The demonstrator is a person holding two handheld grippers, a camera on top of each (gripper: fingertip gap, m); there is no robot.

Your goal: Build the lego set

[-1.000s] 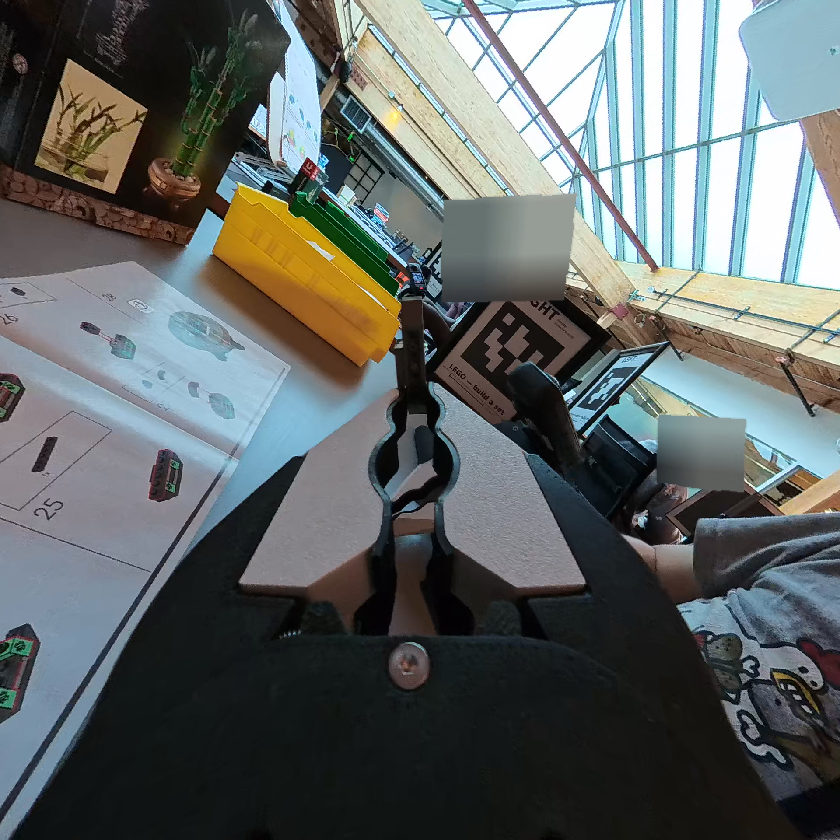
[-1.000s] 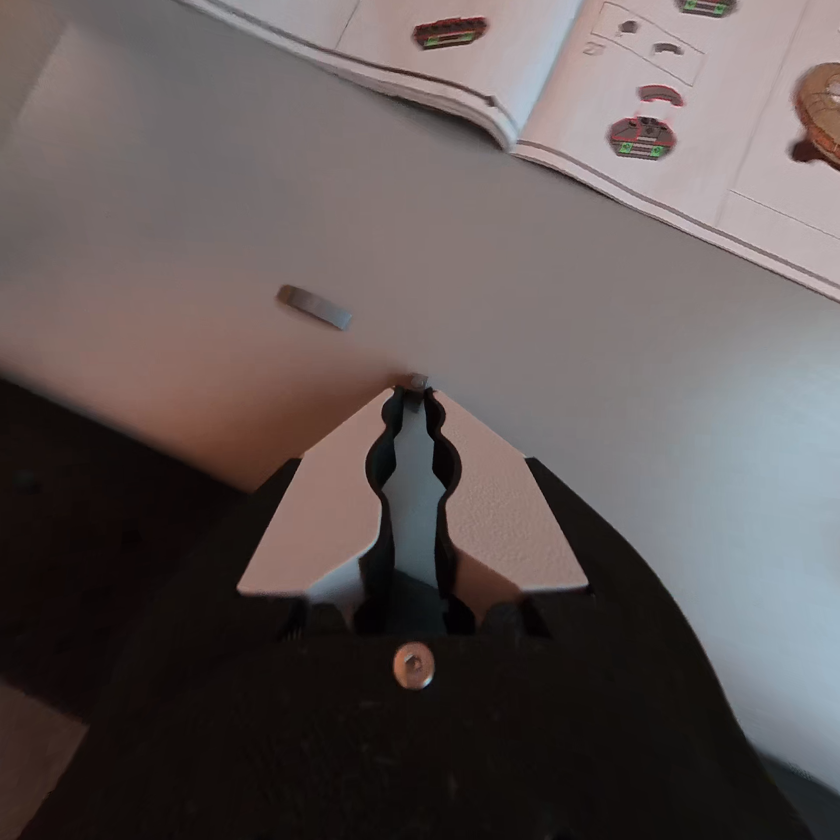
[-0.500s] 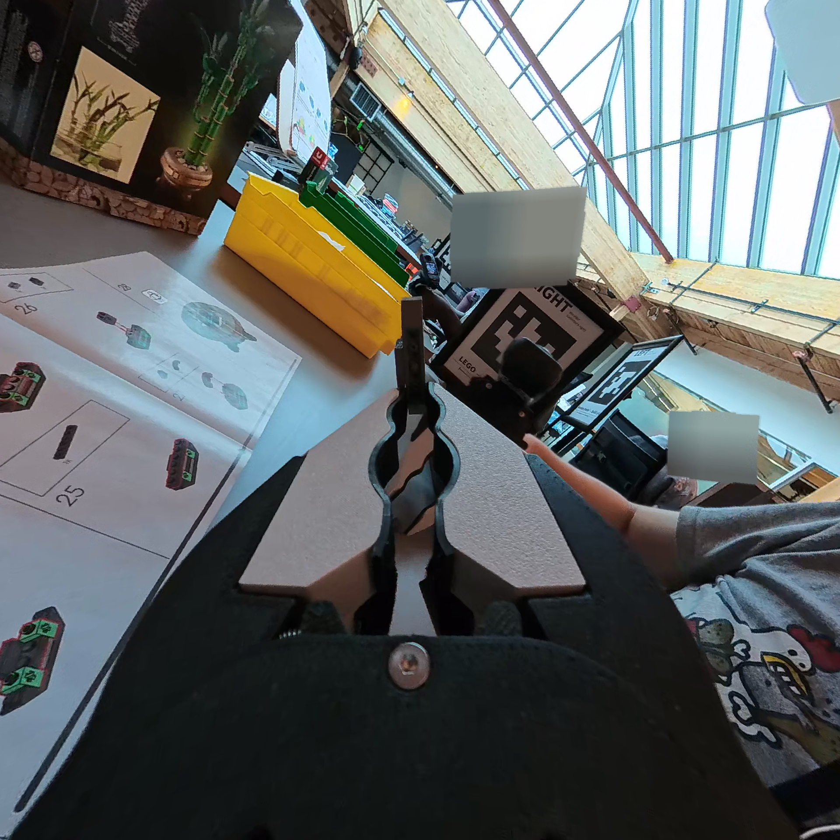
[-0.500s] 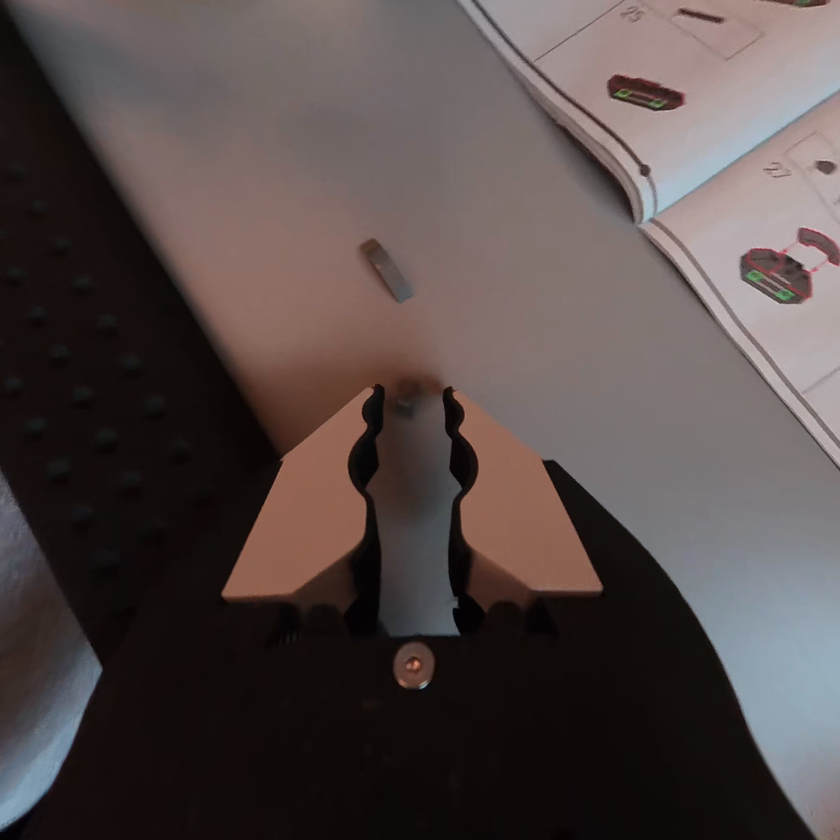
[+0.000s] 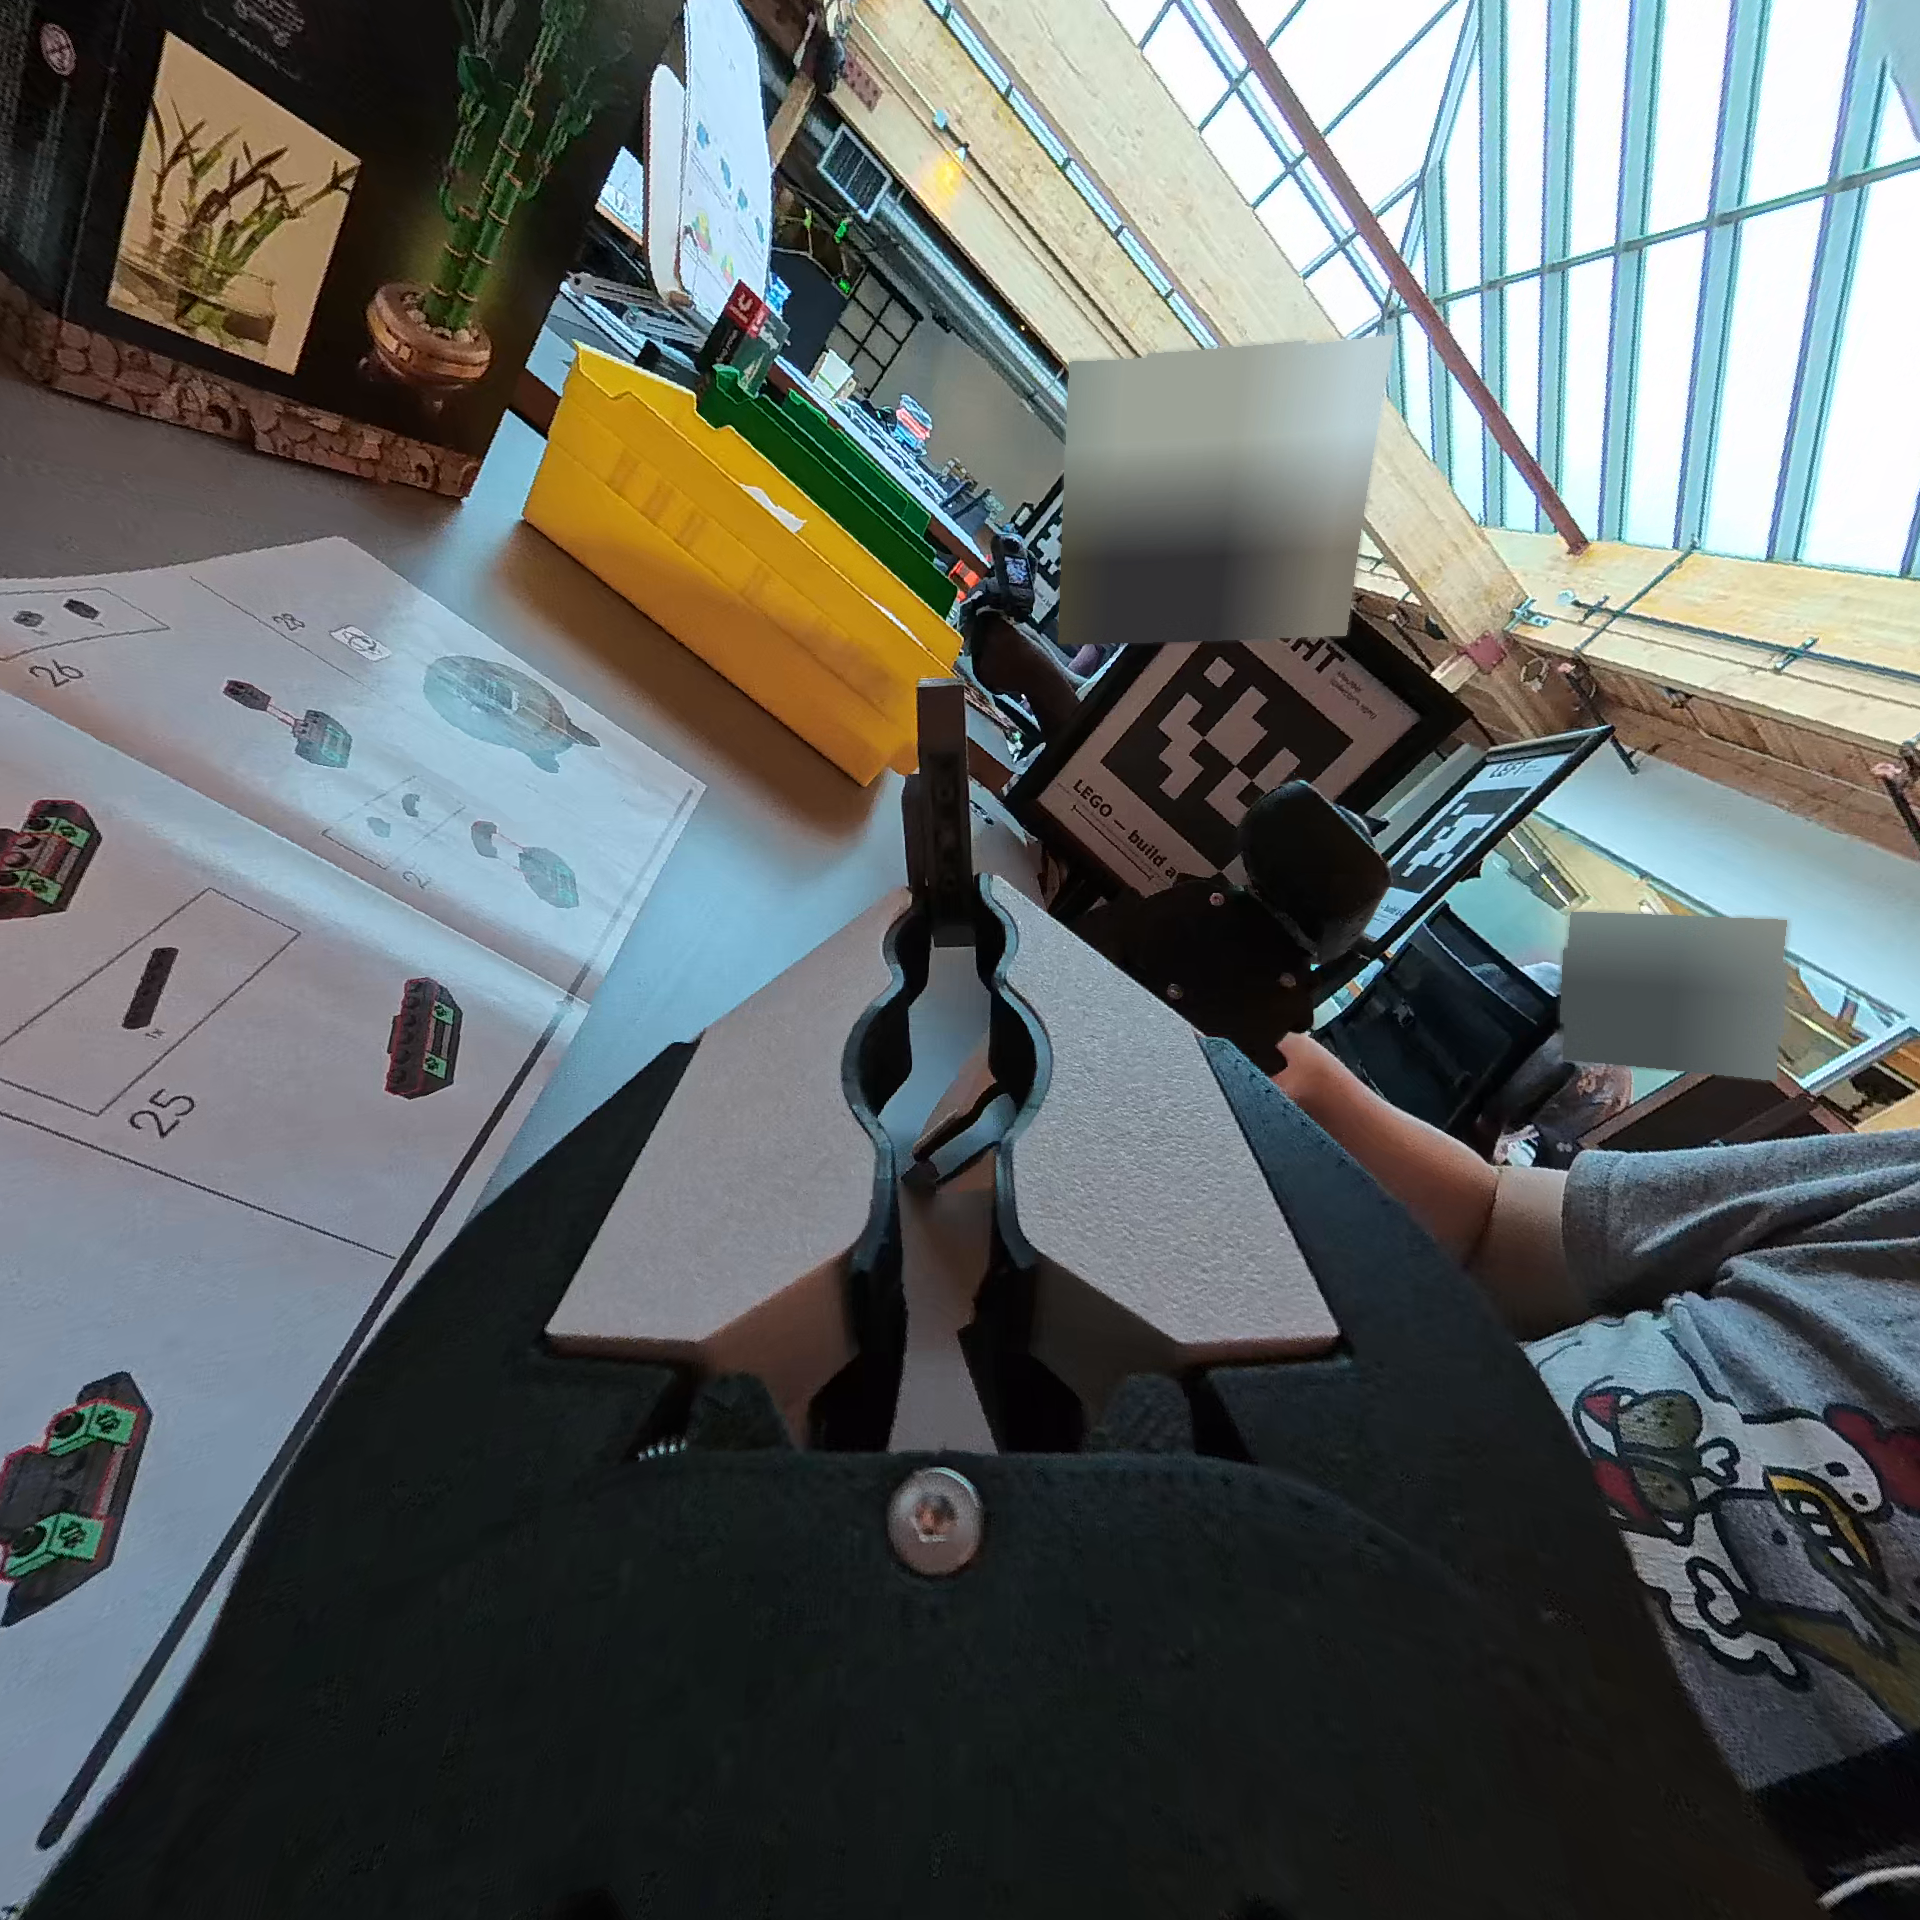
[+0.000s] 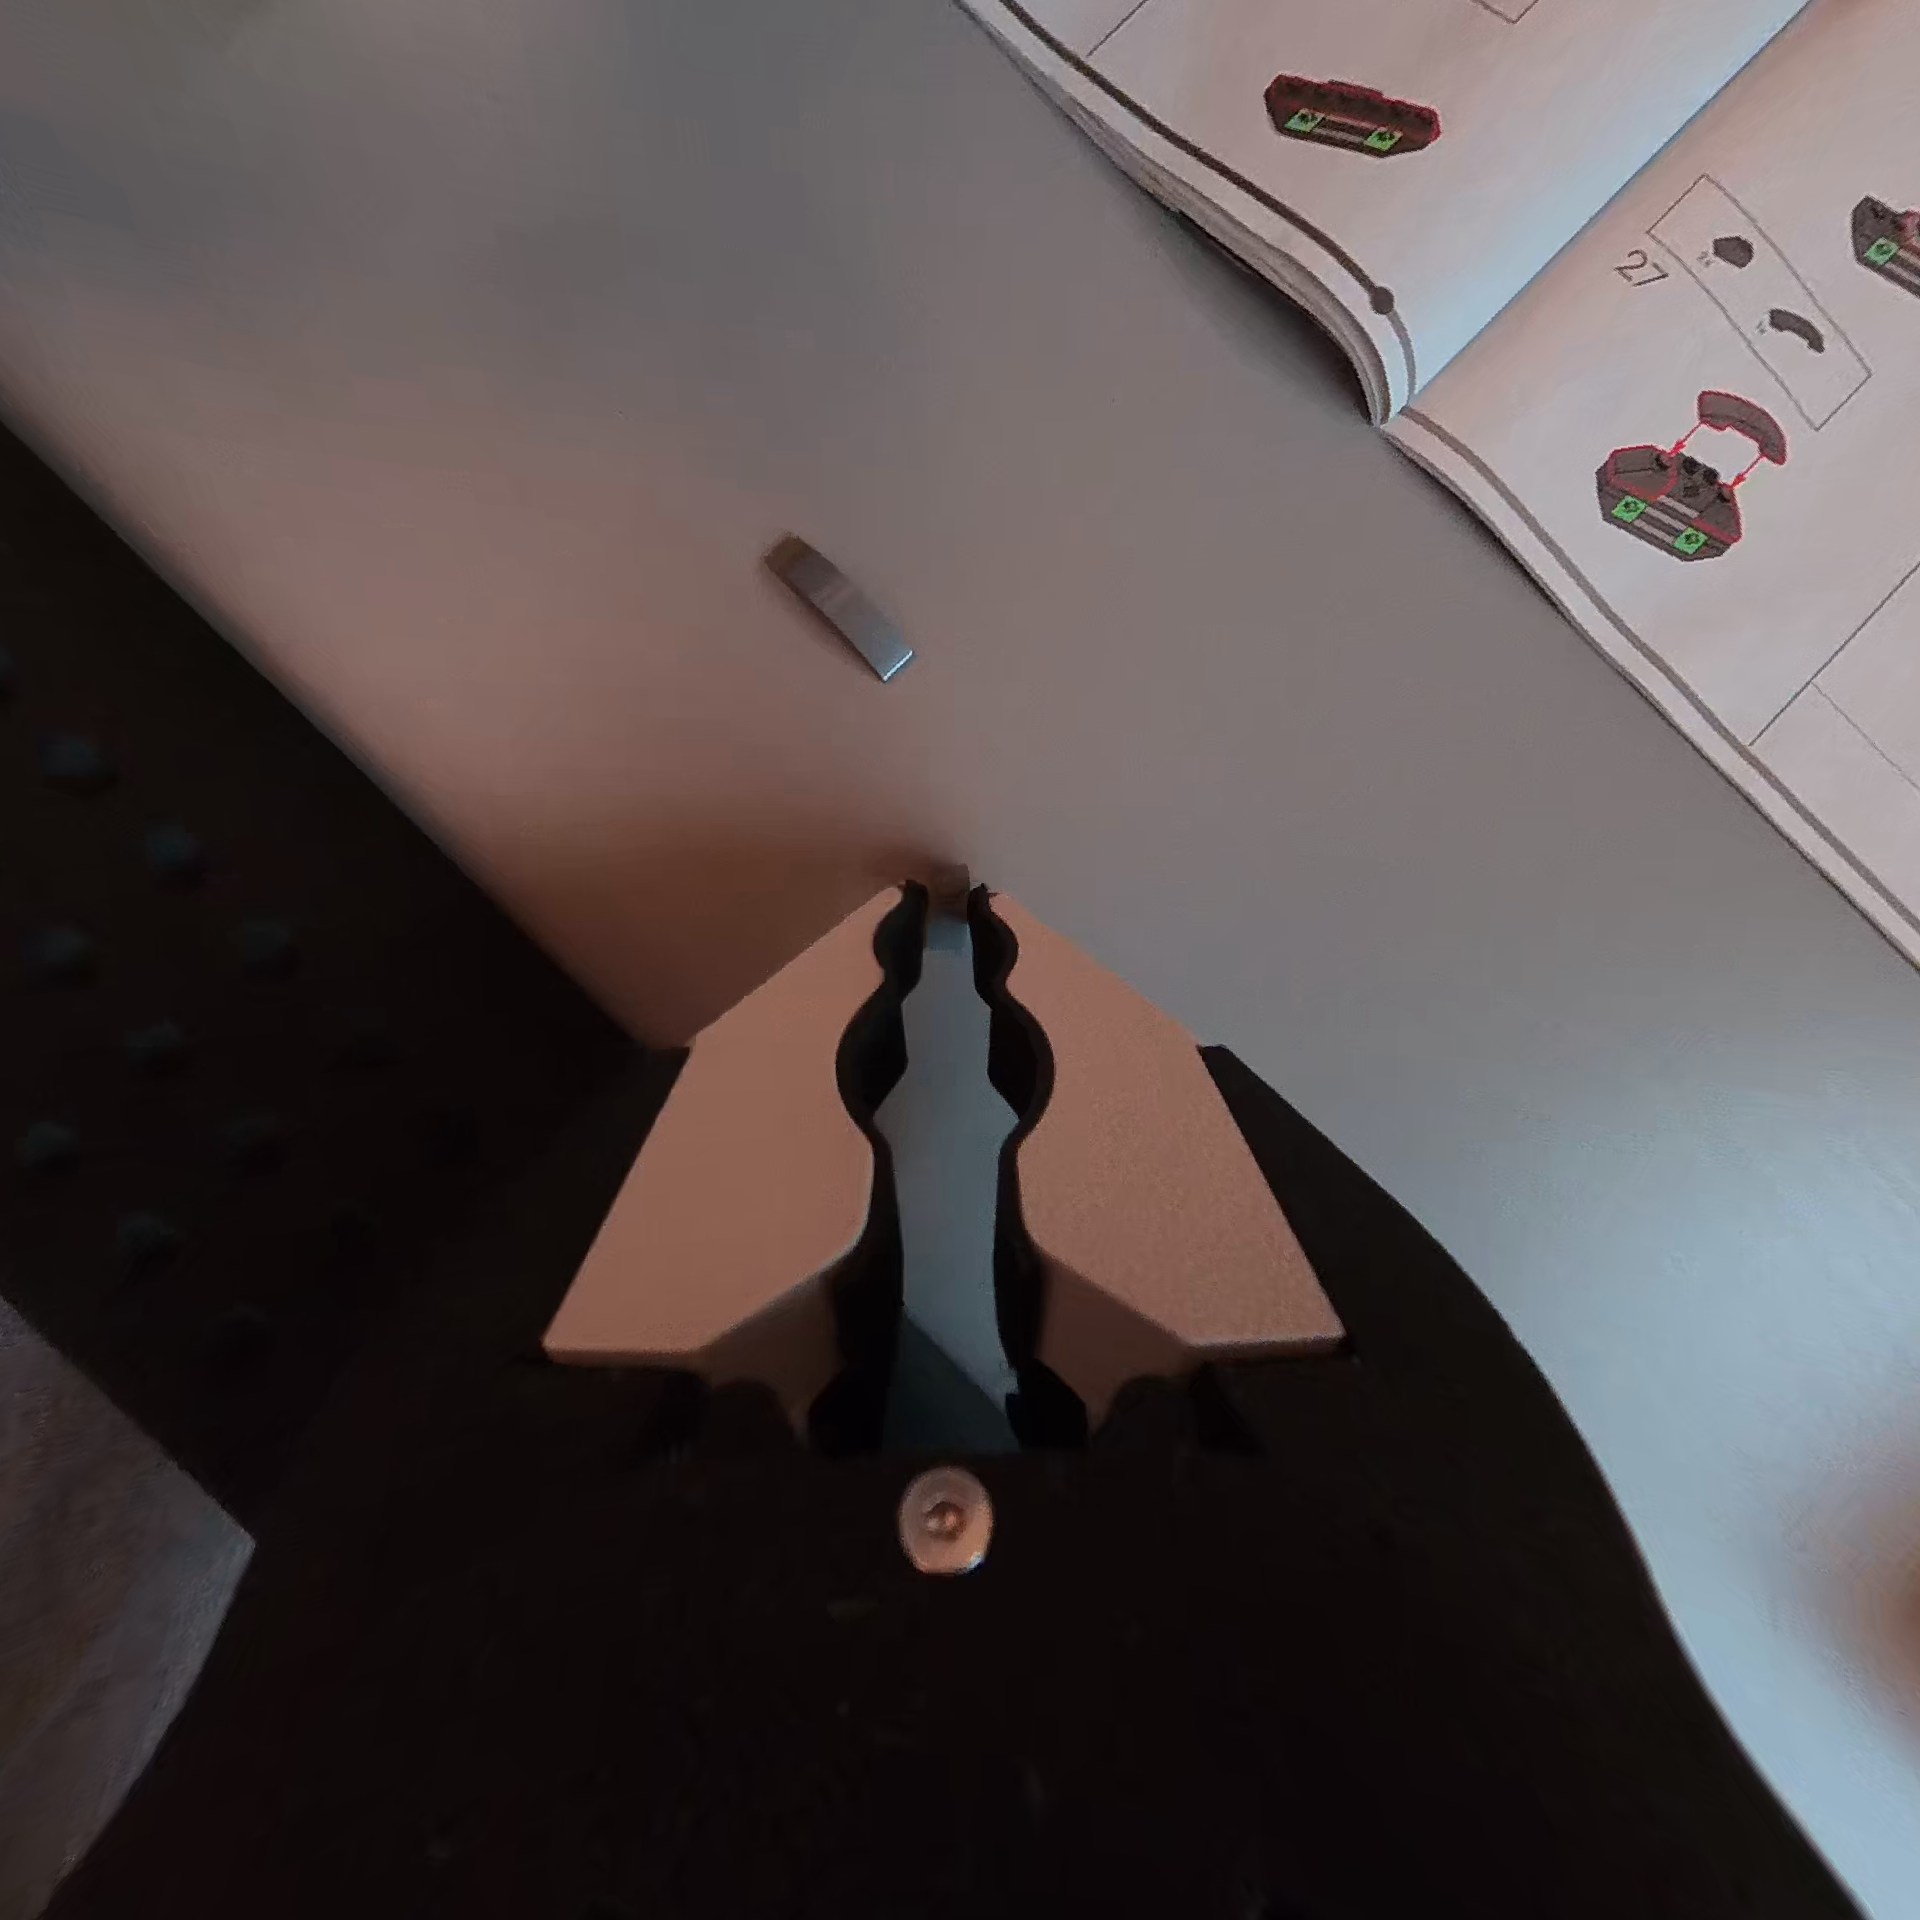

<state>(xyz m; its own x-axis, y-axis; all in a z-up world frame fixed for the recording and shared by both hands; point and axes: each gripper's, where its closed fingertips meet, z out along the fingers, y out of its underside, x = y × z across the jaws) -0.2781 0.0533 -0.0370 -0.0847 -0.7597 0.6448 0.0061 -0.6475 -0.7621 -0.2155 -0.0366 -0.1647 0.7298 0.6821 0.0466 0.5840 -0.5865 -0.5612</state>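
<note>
My left gripper (image 5: 940, 914) is shut on a dark, narrow lego assembly (image 5: 940, 810) that sticks up past its fingertips, held above the grey table (image 5: 727, 883). My right gripper (image 6: 945, 904) is low over the table (image 6: 1143, 727) with its jaws closed on a small grey lego piece (image 6: 950, 885) at the tips. A curved grey lego tile (image 6: 840, 608) lies loose on the table a short way ahead of the right gripper. The open instruction booklet (image 5: 260, 883) lies to the left of the left gripper, and in the right wrist view it lies at the upper right (image 6: 1558, 312).
A yellow bin (image 5: 727, 582) and a green bin (image 5: 831, 478) stand behind the booklet, beside the dark set box (image 5: 260, 208). Framed marker boards (image 5: 1226, 758) stand past the table edge. A person's arm (image 5: 1455, 1205) is at the right. A dark studded mat (image 6: 208, 987) borders the table. The gap from one gripper's tips to the other's is roughly 15 cm. It is some 6 cm from my right tips to the curved grey lego tile (image 6: 840, 608).
My right gripper opened over the small piece half a second ago and has now closed on it, while the view turned. My left gripper shifted slightly, still holding the assembly.
</note>
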